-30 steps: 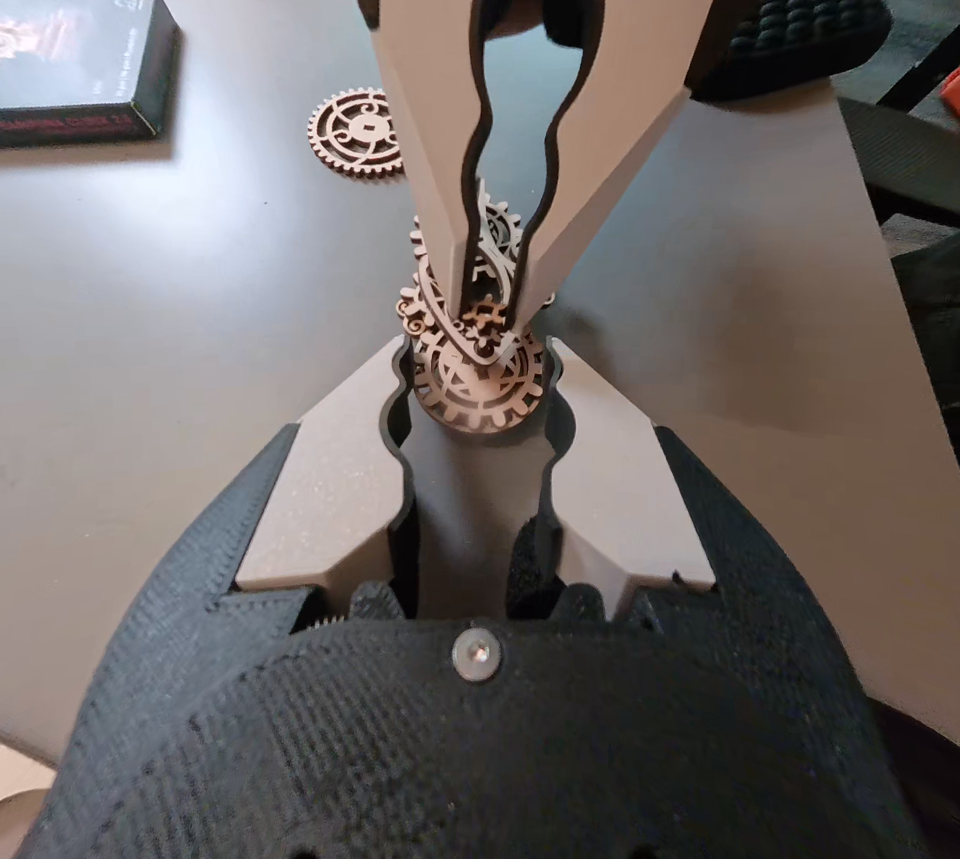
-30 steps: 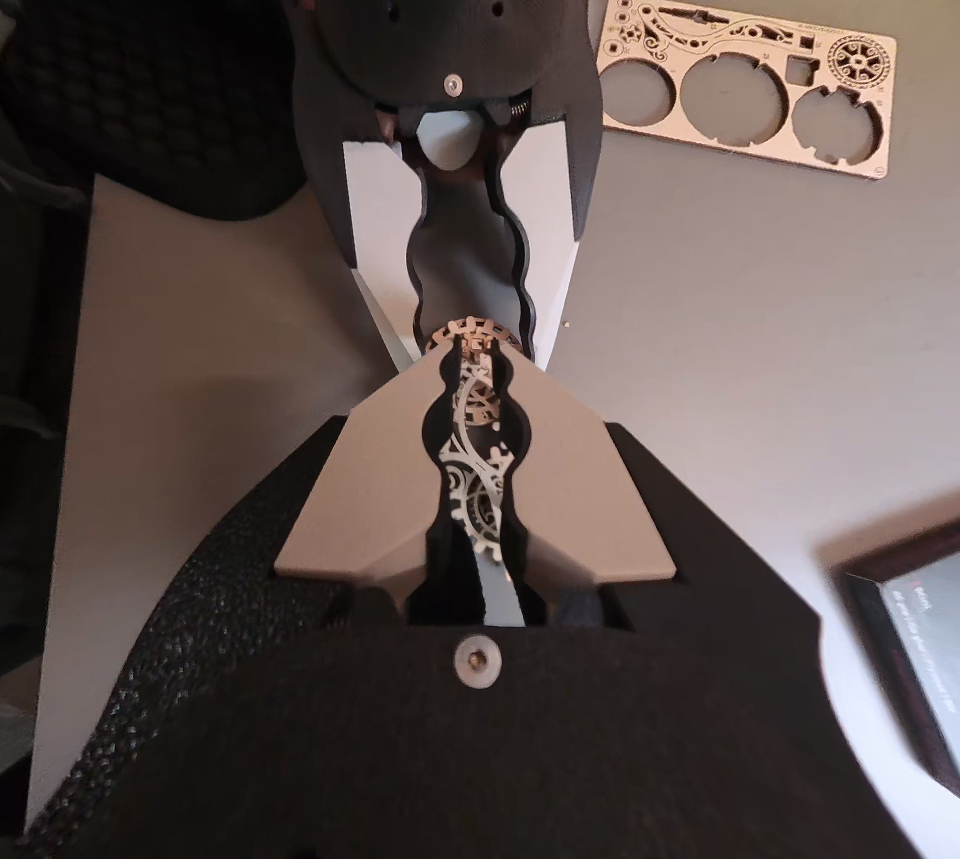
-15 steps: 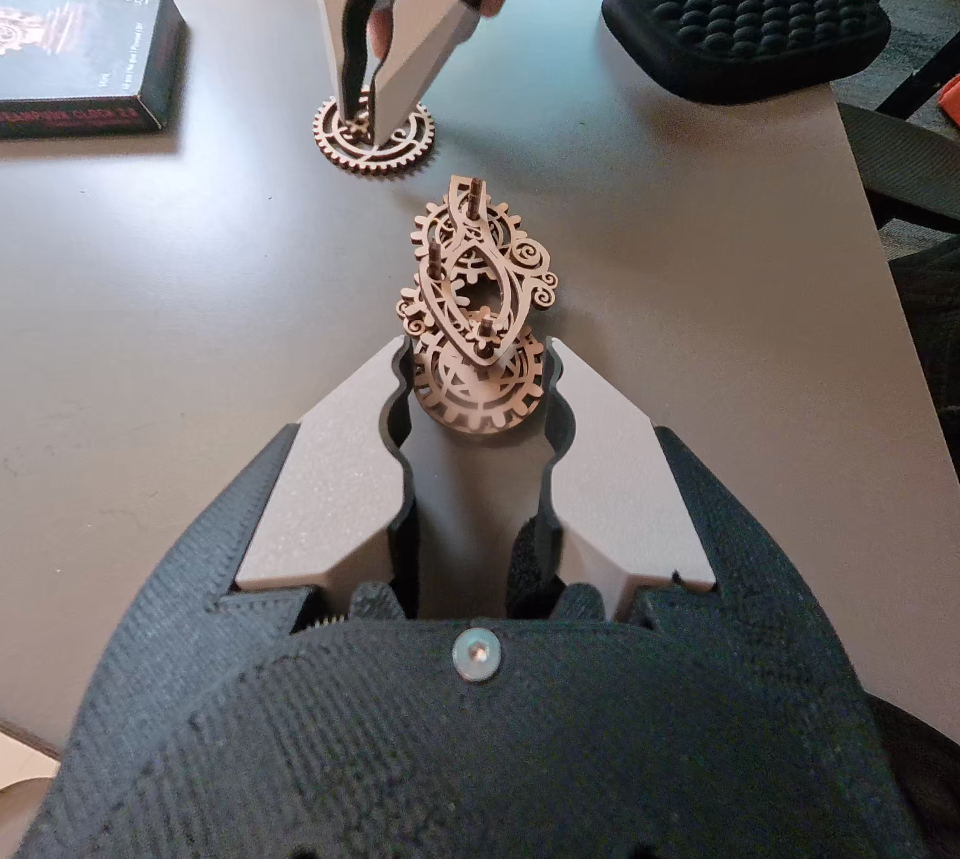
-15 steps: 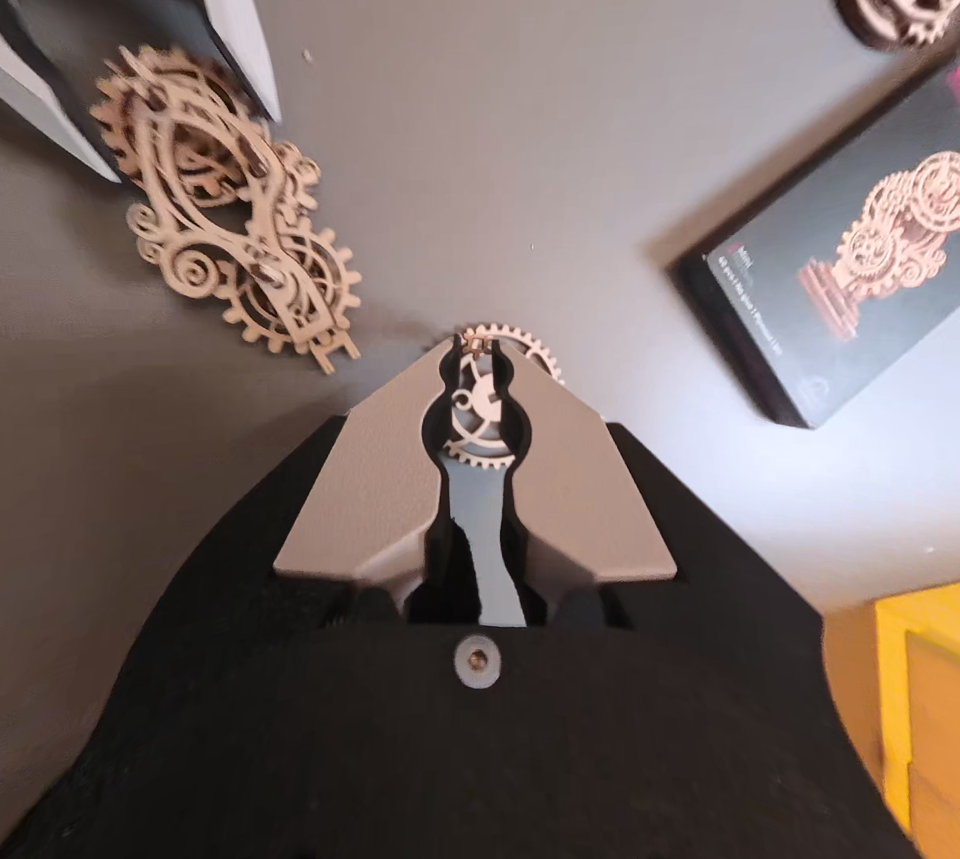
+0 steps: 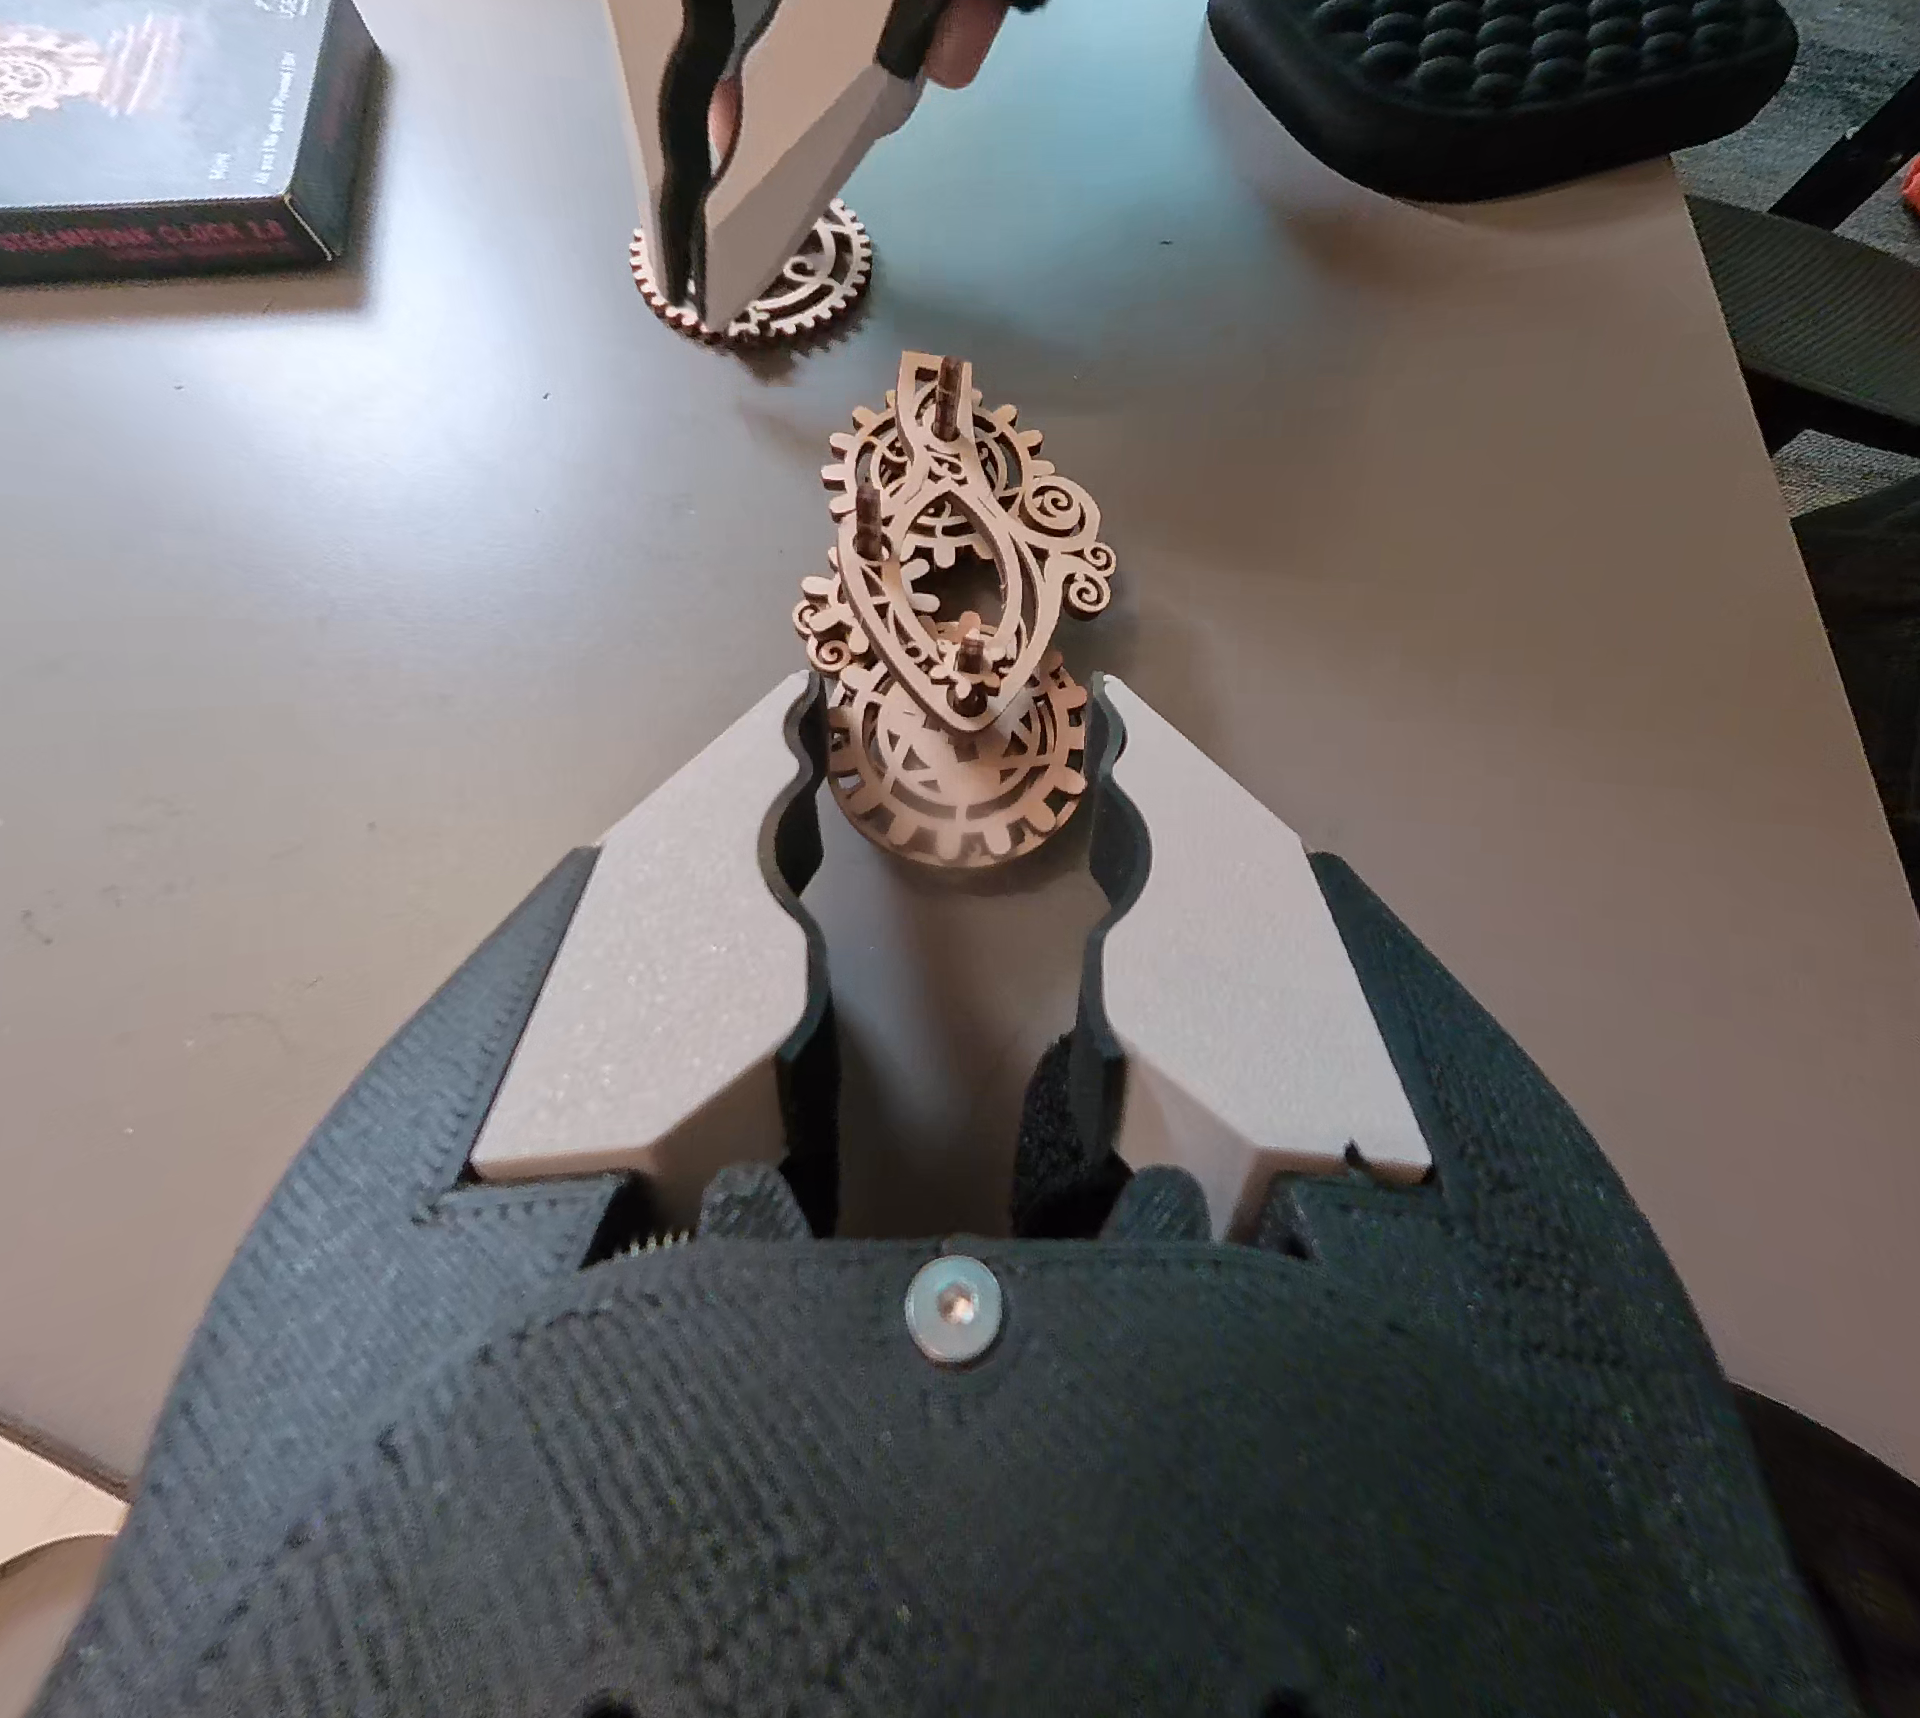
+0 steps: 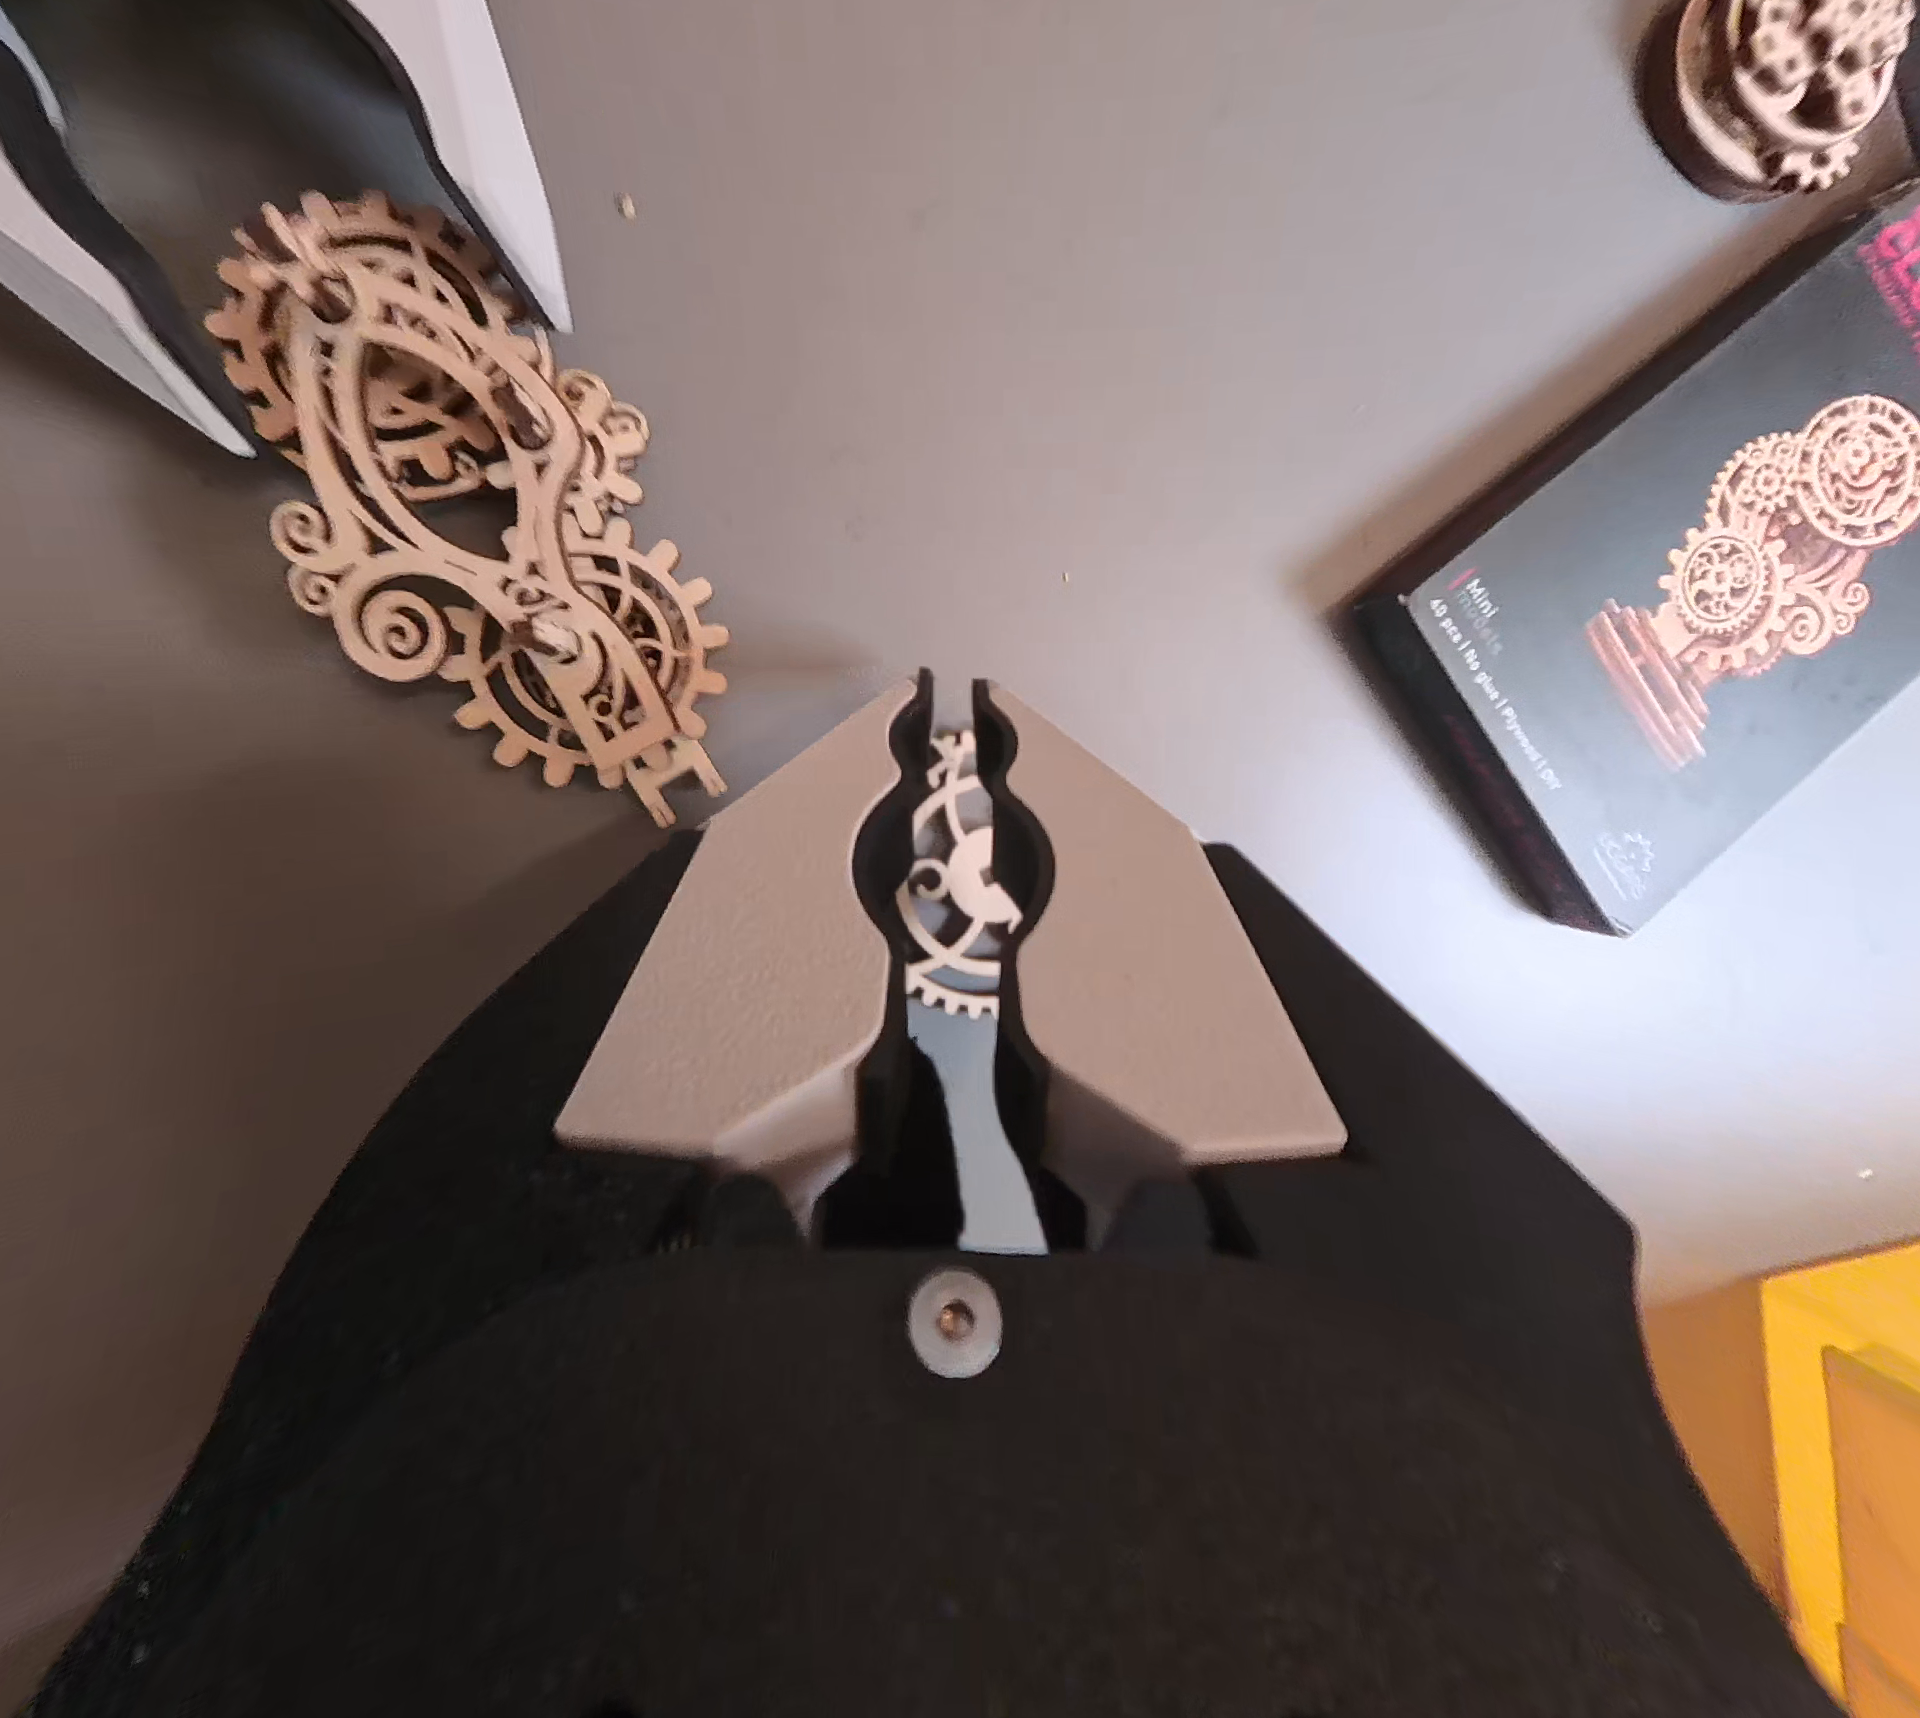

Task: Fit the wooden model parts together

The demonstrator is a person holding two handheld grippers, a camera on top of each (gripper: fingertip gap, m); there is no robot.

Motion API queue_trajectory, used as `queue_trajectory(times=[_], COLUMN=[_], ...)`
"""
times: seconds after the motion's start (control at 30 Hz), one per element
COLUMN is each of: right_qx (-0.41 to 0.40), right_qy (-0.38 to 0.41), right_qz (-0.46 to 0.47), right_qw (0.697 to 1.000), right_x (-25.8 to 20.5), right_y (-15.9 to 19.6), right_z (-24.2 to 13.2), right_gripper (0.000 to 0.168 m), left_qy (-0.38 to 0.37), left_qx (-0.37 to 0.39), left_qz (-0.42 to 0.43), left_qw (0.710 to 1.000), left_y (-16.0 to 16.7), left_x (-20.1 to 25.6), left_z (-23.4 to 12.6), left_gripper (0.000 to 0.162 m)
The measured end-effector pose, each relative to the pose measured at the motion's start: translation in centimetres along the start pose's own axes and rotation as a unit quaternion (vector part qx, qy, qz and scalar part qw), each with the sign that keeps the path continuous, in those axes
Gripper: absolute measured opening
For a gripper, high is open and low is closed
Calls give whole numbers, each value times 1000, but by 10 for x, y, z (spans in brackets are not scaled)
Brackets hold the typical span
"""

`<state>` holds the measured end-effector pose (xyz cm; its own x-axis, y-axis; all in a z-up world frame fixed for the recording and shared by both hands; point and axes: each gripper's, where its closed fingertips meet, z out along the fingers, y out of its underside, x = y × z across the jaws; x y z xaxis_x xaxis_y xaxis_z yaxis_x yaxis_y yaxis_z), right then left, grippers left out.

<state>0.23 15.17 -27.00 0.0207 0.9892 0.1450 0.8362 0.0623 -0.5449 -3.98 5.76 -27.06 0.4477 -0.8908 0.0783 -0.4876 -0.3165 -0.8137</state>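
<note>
A wooden gear assembly (image 5: pixel 951 619), two gears under a scrolled plate with pegs, lies on the grey table (image 5: pixel 312 629). My left gripper (image 5: pixel 956 697) has its fingers wide apart, and they touch both sides of the assembly's near gear. The assembly also shows in the right wrist view (image 6: pixel 457 515). A loose wooden gear (image 5: pixel 795 286) lies flat behind it. My right gripper (image 5: pixel 691 305) points down with its narrow tips closed on that gear's near rim. The gear shows through the finger gap in the right wrist view (image 6: pixel 961 879).
A black box (image 5: pixel 156 120) lies at the left and also shows in the right wrist view (image 6: pixel 1662 629). A small round wooden gear unit (image 6: pixel 1787 68) stands beyond it. A black dimpled pad (image 5: pixel 1496 16) overhangs the table's right edge (image 5: pixel 1766 588). A yellow thing (image 6: pixel 1818 1419) lies nearby. The grippers' ends are close to 11 cm from one another. Both grippers' tips are roughly 25 cm from the small round wooden gear unit (image 6: pixel 1787 68).
My right gripper left the assembly, swung over to the loose gear and came down onto its rim. My left gripper and the assembly have stayed put.
</note>
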Motion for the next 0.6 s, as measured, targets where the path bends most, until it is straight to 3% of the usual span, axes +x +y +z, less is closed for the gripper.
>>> queue_trajectory(times=[0.1,0.17,0.27,0.47,0.6], right_qx=[48,91,96,91,74], right_qy=[-25,-60,-50,-5,-57], right_qz=[2,-46,-129,-127,-80], right_qw=[998,993,986,988,992], right_x=[-13,-44,-84,-94,-94], right_y=[-24,-46,-58,-72,-76], right_z=[-17,-30,-29,-6,0], right_gripper=[13,28,35,4,1], left_qy=[1,6,14,10,3], left_qx=[0,1,1,1,1], left_qz=[-7,-22,-44,-34,-22], left_qw=[1000,1000,999,999,1000], left_y=[0,1,1,1,1], left_x=[0,-1,-2,-1,-1], left_z=[-1,-1,-2,-1,-2], left_gripper=[48,48,49,49,49])
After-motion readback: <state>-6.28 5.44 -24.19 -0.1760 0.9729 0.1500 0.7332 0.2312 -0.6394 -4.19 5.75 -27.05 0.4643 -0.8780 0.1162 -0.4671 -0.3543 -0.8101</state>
